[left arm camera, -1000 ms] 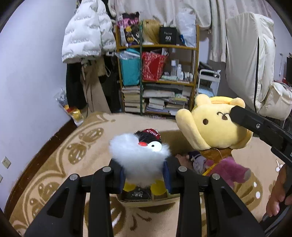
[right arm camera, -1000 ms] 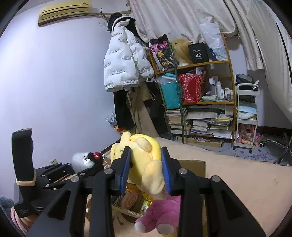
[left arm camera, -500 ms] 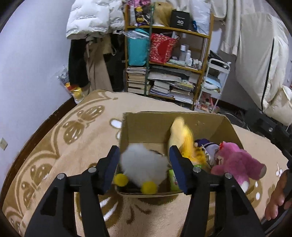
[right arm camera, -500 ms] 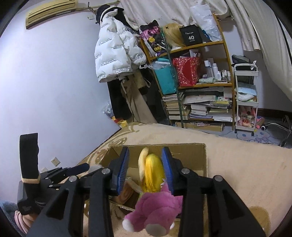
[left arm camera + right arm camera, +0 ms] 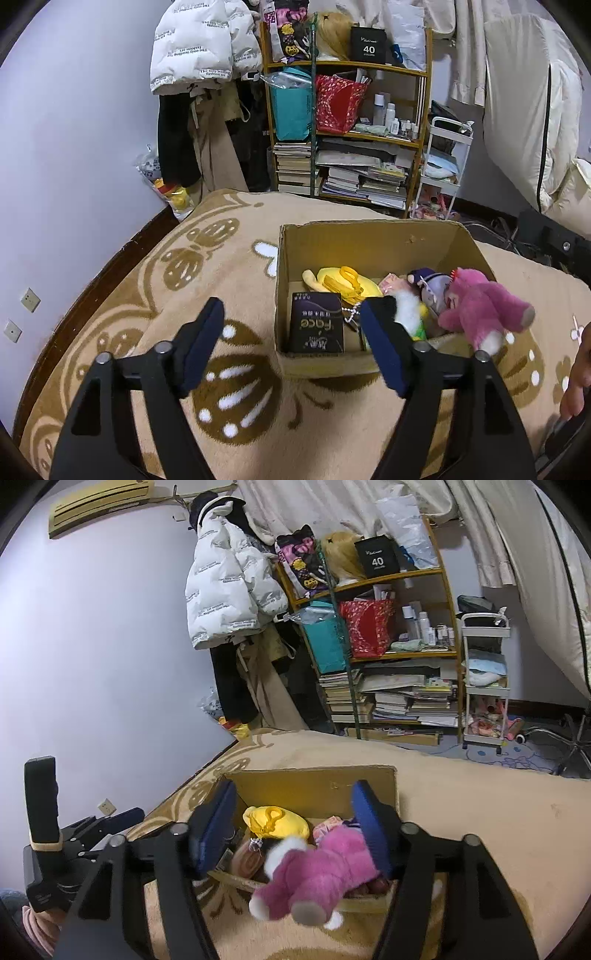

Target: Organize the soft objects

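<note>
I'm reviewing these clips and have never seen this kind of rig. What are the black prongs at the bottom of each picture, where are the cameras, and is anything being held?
No robot here: a person holds a two-finger gripper in each hand, each carrying a fisheye camera that looks along its fingers. The prongs are the left gripper and the right gripper. Both have just been opening and now grip nothing. Below them a cardboard box sits on a patterned beige blanket. Inside lie a yellow plush, a white fluffy toy and a dark booklet. A pink plush hangs over the box's near edge.
</note>
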